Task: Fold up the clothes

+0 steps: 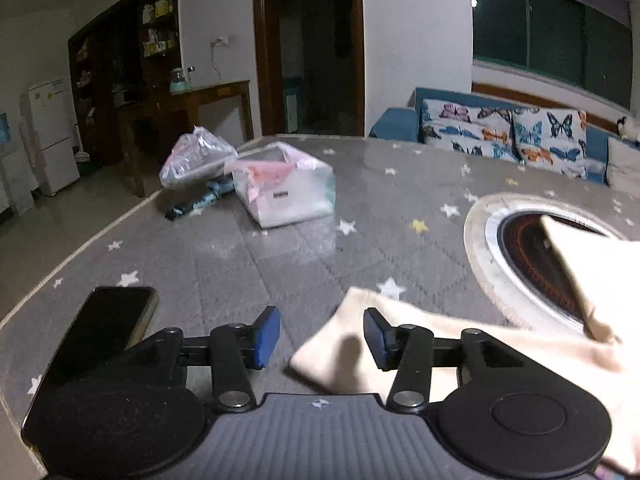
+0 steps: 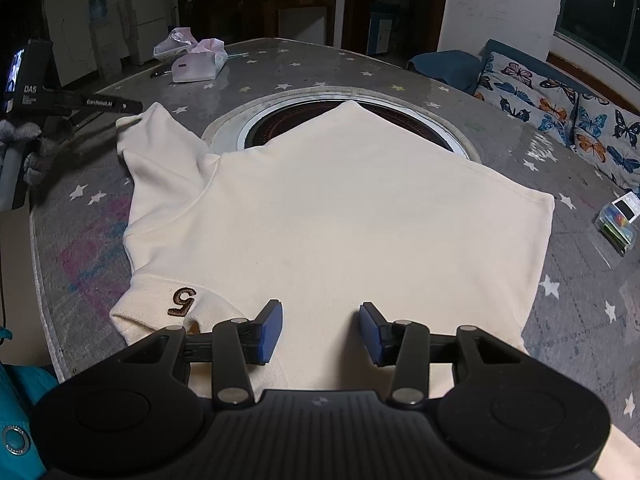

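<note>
A cream shirt lies spread flat on the grey star-patterned table, with a brown "5" on the near sleeve. My right gripper hovers open over the shirt's near edge, and nothing is pinched between its blue pads. In the left wrist view, the end of the shirt's far sleeve lies on the table under and to the right of my left gripper. That gripper is open, and its pads are clear of the cloth. From the right wrist view, the left gripper sits at the sleeve's far tip.
A round burner inset in the table is partly covered by the shirt. A black phone lies left of the left gripper. Plastic bags and a wrapped pack sit far back. A small box lies near the right edge.
</note>
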Motion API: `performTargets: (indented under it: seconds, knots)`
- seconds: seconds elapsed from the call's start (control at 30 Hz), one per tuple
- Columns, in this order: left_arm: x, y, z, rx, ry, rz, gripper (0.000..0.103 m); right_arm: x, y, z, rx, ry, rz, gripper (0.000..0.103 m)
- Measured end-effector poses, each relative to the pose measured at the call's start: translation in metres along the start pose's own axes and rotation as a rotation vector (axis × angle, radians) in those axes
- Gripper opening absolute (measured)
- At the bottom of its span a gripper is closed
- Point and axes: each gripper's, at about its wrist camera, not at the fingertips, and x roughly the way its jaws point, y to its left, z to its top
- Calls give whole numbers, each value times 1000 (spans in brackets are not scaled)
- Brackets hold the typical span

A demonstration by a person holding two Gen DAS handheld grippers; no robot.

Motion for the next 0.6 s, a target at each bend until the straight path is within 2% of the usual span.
performTargets:
  seconds: [0.03,0.07,0.1,0.13,0.17,0.23,0.37,0.53,0.6]
  knots:
    - [2,0,-1,-1,11,-15,48,0,0,0,0,0,0,43]
    - [5,-1,-2,-1,25,-31,35,0,0,0,1,0,0,43]
    - [7,-1,-3,5,31,-43,28,0,0,0,3,-1,0,43]
    - [8,-3,-4,19,25,-44,15,0,0,0,4,-1,0,43]
    - [8,-5,-3,30,19,-39,8,0,0,0,5,-2,0,43]
    - [6,-5,3,40,-16,-8,4,0,0,0,6,-1,0,43]
    - [9,-7,15,69,-65,44,4,0,0,0,6,-1,-2,44]
    - [23,-10,9,106,-28,73,5,1,0,1,6,-3,-5,46]
    - [23,-10,11,98,-17,82,9,0,1,1,0,-2,-7,46]
